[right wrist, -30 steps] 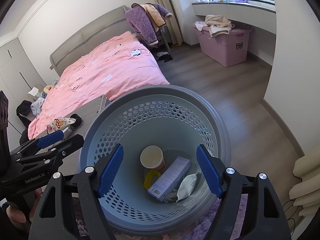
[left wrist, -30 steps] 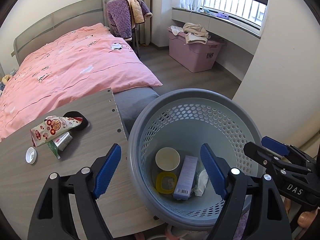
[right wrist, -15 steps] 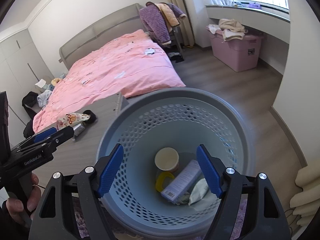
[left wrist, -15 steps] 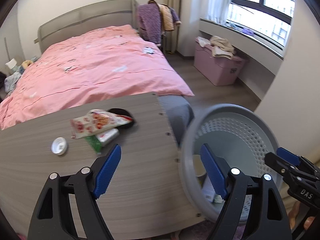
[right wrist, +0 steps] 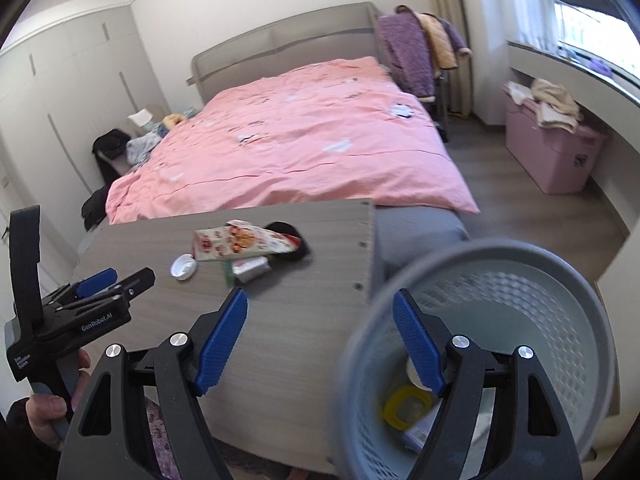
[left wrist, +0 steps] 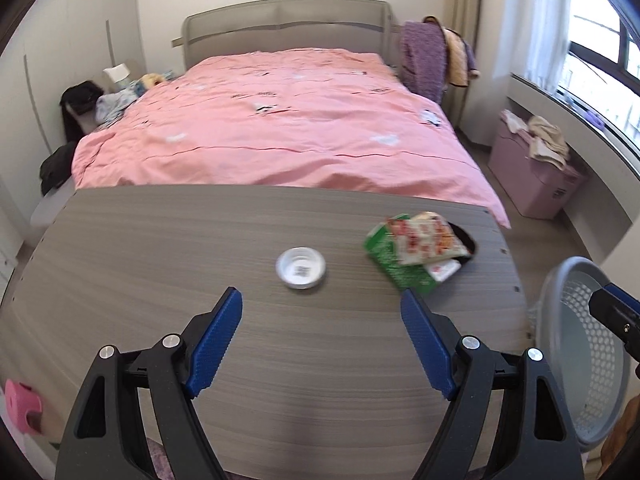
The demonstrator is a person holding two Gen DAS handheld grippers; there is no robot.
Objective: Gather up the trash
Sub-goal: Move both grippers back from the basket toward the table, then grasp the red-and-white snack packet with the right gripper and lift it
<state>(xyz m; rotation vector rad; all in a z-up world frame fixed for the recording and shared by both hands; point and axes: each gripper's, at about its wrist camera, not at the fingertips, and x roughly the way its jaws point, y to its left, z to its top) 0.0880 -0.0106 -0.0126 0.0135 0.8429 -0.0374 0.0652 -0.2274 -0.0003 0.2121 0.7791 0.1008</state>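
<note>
On the grey wooden table (left wrist: 160, 280) lie a white round lid (left wrist: 301, 268), a red-and-white snack wrapper (left wrist: 425, 240), a green packet (left wrist: 394, 262) under it and a black round object (left wrist: 468, 240). My left gripper (left wrist: 322, 340) is open and empty, above the table just short of the lid. The grey perforated basket (right wrist: 520, 304) stands right of the table and holds a yellow ring (right wrist: 404, 406) and other trash. My right gripper (right wrist: 320, 340) is open and empty over the table edge and the basket rim. The lid (right wrist: 183, 268) and wrapper (right wrist: 240, 242) also show there.
A bed with a pink cover (left wrist: 280, 120) lies behind the table. A chair draped with purple clothes (left wrist: 424, 60) and a pink storage box (left wrist: 536, 180) stand at the right by the window. A pink object (left wrist: 22, 406) sits at the lower left.
Both grippers have swung left, away from over the basket toward the table. The left gripper now faces the lid and the wrappers. Both stay open and empty.
</note>
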